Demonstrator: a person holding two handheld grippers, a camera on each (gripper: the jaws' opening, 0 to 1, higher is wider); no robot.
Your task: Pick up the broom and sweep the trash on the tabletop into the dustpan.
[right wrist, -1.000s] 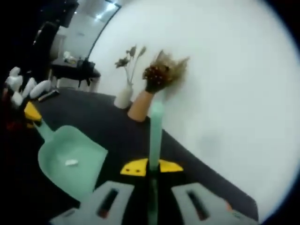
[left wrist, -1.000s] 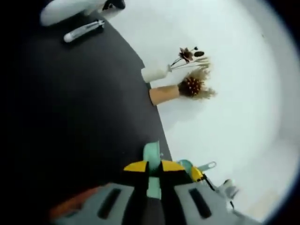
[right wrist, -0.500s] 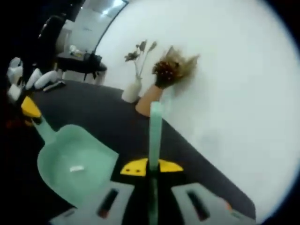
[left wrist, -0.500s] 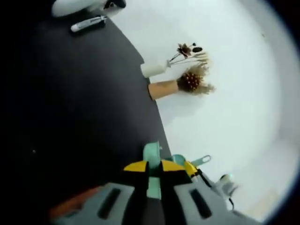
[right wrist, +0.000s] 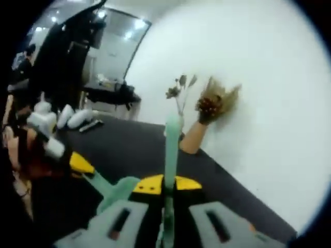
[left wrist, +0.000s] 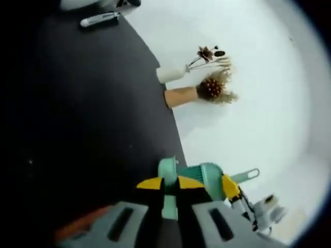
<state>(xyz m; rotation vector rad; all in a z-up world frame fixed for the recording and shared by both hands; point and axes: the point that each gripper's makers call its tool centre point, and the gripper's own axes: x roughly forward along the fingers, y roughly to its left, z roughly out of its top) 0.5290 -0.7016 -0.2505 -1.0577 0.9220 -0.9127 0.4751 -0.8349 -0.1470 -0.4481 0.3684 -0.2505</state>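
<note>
Sweeping looks finished: your left gripper (left wrist: 169,184) pinches the mint-green plastic dustpan (right wrist: 111,190) by its handle, your right gripper (right wrist: 168,184) pinches the mint broom handle (right wrist: 171,150), both raised off the black tabletop (left wrist: 93,113). Next, set them down near the tan vase (left wrist: 181,96).

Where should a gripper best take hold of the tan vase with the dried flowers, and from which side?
Probably the plain body of the tan vase, below the bushy flower head, jaws across its width. Come from the open black table side: the wall is right behind it and the white vase stands close beside it.
</note>
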